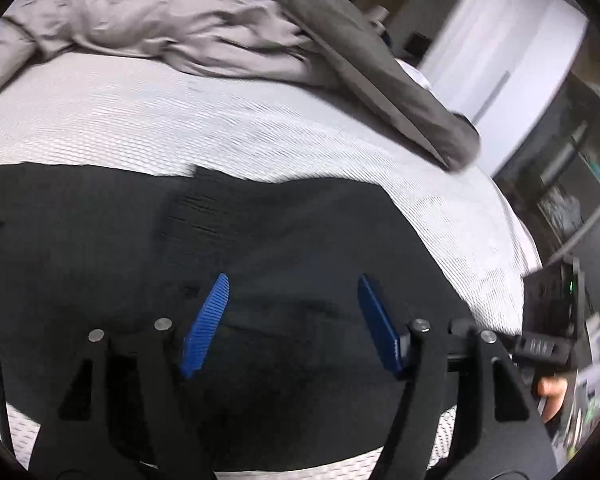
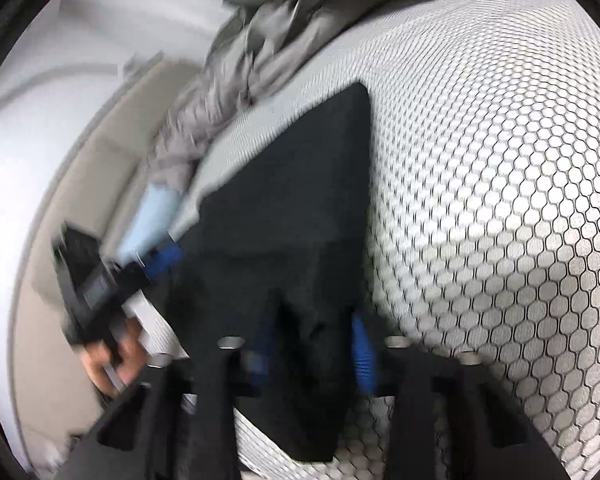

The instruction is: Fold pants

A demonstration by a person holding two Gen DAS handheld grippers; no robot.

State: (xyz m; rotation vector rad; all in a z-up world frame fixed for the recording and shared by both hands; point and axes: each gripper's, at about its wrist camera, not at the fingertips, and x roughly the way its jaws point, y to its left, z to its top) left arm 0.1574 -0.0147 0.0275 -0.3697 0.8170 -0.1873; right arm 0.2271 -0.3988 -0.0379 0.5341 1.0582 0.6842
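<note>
Black pants lie folded on the white mattress. My left gripper hovers over them, open, its blue pads wide apart with nothing between them. In the right wrist view the pants stretch away as a long dark strip. My right gripper is shut on their near end, a bunch of black cloth pinched between its blue pads. The left gripper shows at the pants' left edge, held by a hand. The right gripper's body shows at the right edge of the left wrist view.
A crumpled light grey duvet and a darker grey cloth lie at the far side of the bed. The mattress's honeycomb cover spreads right of the pants. A white cupboard stands beyond the bed. A light blue item lies by the mattress edge.
</note>
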